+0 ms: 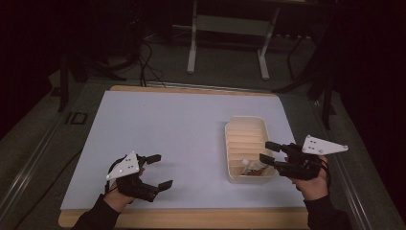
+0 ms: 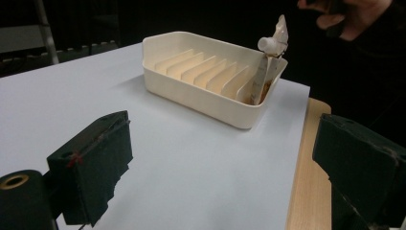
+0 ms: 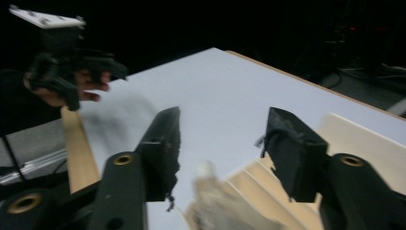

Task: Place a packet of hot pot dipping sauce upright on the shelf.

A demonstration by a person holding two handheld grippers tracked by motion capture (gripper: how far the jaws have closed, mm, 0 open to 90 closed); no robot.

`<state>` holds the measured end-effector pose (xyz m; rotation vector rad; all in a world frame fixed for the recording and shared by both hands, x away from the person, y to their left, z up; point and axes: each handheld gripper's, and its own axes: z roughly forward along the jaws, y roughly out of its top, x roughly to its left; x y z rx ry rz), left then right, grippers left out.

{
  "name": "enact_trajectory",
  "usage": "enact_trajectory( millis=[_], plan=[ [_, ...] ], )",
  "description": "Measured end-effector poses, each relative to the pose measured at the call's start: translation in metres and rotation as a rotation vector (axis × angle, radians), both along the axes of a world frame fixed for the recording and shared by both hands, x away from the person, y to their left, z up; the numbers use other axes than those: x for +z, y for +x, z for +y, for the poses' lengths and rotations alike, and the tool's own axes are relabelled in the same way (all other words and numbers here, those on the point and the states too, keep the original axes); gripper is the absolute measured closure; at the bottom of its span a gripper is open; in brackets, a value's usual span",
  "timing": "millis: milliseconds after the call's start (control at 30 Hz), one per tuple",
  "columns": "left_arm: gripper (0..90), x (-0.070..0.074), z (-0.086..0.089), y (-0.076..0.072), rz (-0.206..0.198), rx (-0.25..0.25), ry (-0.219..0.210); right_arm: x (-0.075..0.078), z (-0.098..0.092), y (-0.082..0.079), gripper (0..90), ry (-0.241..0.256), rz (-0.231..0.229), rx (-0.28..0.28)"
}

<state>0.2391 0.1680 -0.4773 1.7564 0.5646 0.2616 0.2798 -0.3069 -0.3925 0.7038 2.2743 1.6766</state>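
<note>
Leaning in slotted tray [image 1: 247, 125]: capped pouch [image 1: 252, 166]

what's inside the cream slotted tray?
One spouted pouch stands in the slot at one end of the tray, brown contents showing low down. The other slots look bare; the pouch's base is hidden behind the tray wall.

A crumpled spouted pouch [image 1: 253, 167] leans upright in the near end slot of the cream ribbed tray [image 1: 234, 128]; brown residue inside.

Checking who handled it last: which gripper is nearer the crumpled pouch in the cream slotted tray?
Right. The right gripper is open at the crumpled pouch in the cream slotted tray; the left gripper is open, well away across the white sheet.
</note>
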Motion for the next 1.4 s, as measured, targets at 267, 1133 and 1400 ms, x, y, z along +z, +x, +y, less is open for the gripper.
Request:
enact_trajectory(
  millis=[267,1133,1400],
  plan=[
    [6.6,-0.001,0.000,0.000,-0.004,-0.003,-0.001,0.001,0.047,-0.017,36.3,-0.003,0.029,0.080],
    [6.6,-0.004,0.001,0.000,-0.005,-0.002,0.002,-0.050,0.105,-0.040,13.7,-0.087,0.049,0.163],
    [6.7,-0.007,0.003,-0.001,-0.001,0.005,-0.007,-0.066,0.103,-0.038,13.7,-0.129,0.061,0.146]
  ],
)
